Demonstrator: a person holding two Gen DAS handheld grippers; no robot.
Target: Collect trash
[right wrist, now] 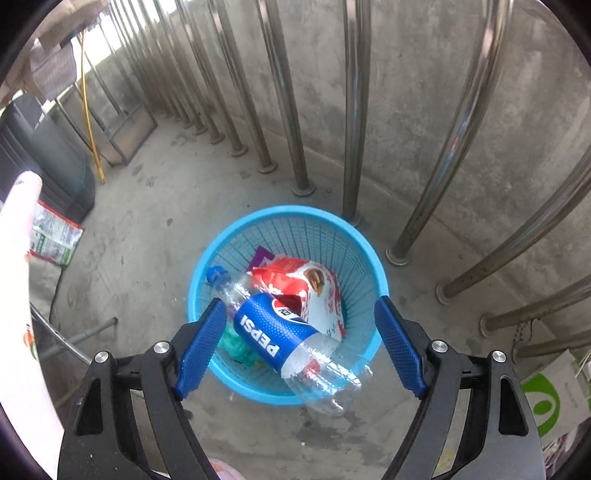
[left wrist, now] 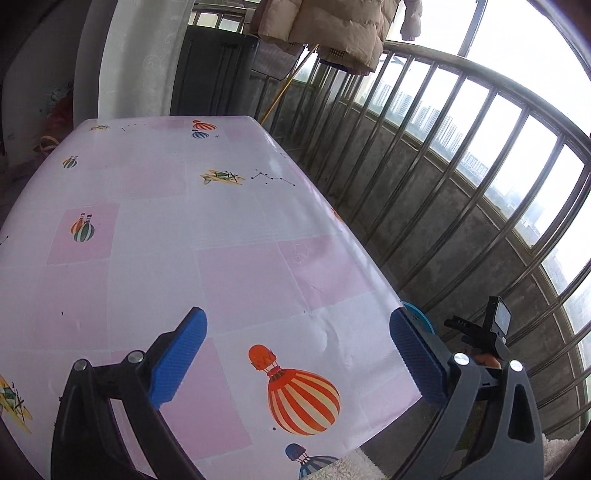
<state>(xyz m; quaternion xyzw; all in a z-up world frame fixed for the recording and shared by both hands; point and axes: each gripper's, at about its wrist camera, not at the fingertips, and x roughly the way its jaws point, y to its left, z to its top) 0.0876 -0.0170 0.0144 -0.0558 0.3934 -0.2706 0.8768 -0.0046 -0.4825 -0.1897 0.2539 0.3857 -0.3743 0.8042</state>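
Blue bin [right wrist: 354, 236], bottle above its rim

A Pepsi bottle [right wrist: 280, 332] is seen between the right gripper [right wrist: 301, 343] jaws, untouched, spread wide. Left gripper [left wrist: 295, 354] is held wide, empty.

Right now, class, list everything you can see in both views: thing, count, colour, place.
basket: one, blue, floor by railing
Pepsi bottle: one, clear with blue label, lying across basket rim, cap inside
snack bag: one, red-white, in basket
railing: one, metal, beside table
table: one, pink balloon-print cover
jacket: one, beige, hanging above railing
left hand-held gripper: open over table
right hand-held gripper: open above basket
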